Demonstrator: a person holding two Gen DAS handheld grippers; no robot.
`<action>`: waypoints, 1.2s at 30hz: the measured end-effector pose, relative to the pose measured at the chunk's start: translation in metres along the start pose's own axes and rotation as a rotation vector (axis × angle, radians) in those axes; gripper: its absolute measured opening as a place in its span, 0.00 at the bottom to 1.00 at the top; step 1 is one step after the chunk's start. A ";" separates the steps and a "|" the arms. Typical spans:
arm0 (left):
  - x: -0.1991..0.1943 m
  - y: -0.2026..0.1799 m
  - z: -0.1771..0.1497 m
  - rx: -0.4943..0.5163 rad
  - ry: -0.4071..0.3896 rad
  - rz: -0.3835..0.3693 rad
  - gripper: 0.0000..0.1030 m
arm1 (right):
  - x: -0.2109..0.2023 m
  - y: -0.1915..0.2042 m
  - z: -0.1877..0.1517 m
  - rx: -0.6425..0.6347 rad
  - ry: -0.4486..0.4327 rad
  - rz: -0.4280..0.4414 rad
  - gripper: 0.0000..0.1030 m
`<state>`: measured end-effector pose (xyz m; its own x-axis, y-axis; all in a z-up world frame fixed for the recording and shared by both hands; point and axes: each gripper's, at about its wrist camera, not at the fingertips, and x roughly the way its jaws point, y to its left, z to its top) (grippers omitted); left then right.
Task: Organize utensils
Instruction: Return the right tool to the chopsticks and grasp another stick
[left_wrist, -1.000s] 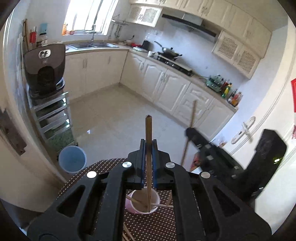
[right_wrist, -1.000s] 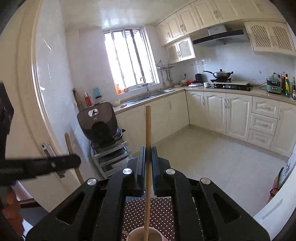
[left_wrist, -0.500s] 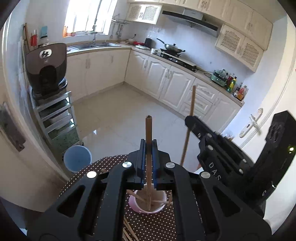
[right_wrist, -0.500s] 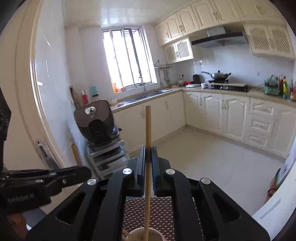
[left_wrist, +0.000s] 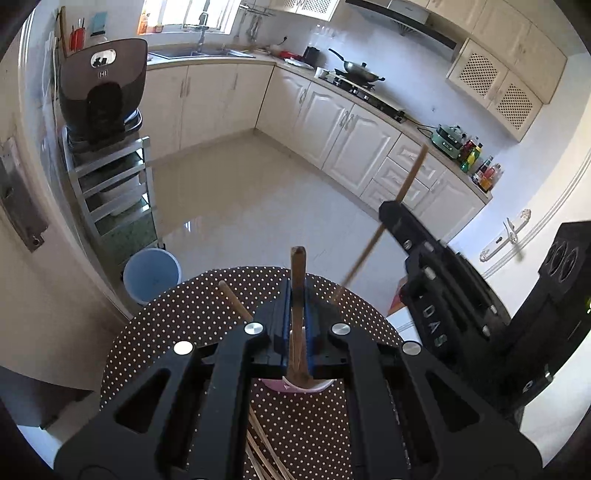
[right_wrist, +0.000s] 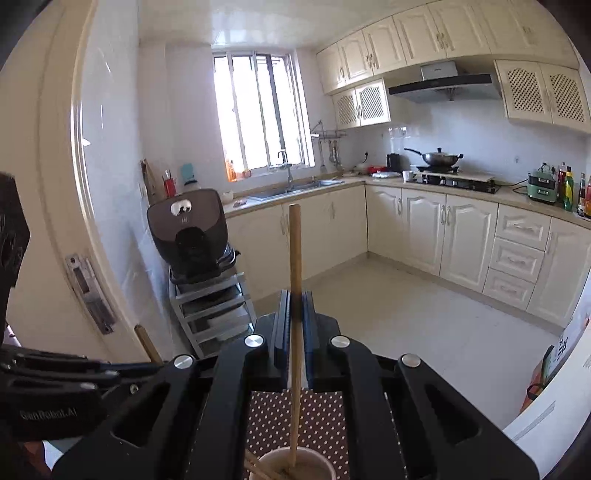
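Note:
My left gripper (left_wrist: 297, 295) is shut on a dark wooden chopstick (left_wrist: 297, 266) held upright, its lower end in the pink cup (left_wrist: 295, 386) on the polka-dot table (left_wrist: 184, 321). Another chopstick (left_wrist: 234, 300) leans out of the cup to the left. My right gripper (right_wrist: 295, 299) is shut on a lighter chopstick (right_wrist: 294, 251), also upright, its lower end inside the cup (right_wrist: 295, 463). In the left wrist view the right gripper (left_wrist: 384, 210) stands to the right with its chopstick (left_wrist: 410, 177) slanting down toward the cup. The left gripper body (right_wrist: 55, 391) shows at lower left.
Several loose chopsticks (left_wrist: 262, 454) lie on the table near me. Beyond the table edge are a blue bin (left_wrist: 151, 271), a metal rack with a dark appliance (left_wrist: 101, 88), white kitchen cabinets (right_wrist: 443, 229) and a door (left_wrist: 517, 229) at right.
The left gripper has lowered and tilted, so its chopstick sits deeper in the cup and more table shows. The right gripper has stayed over the cup with its chopstick.

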<state>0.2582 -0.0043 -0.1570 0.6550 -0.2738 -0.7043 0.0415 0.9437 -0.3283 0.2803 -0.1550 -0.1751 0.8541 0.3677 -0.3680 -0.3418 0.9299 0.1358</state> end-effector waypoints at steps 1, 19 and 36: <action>0.001 0.000 -0.001 0.003 0.008 0.001 0.07 | 0.000 0.001 -0.002 -0.001 0.008 -0.002 0.05; -0.022 -0.002 -0.018 0.051 0.014 0.025 0.51 | -0.032 0.015 -0.034 0.066 0.139 -0.042 0.07; -0.063 0.017 -0.068 0.150 0.014 0.074 0.57 | -0.083 0.069 -0.063 0.089 0.196 -0.062 0.26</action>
<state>0.1669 0.0163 -0.1612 0.6499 -0.2040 -0.7322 0.1063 0.9782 -0.1783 0.1607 -0.1224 -0.1935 0.7769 0.3085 -0.5490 -0.2471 0.9512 0.1848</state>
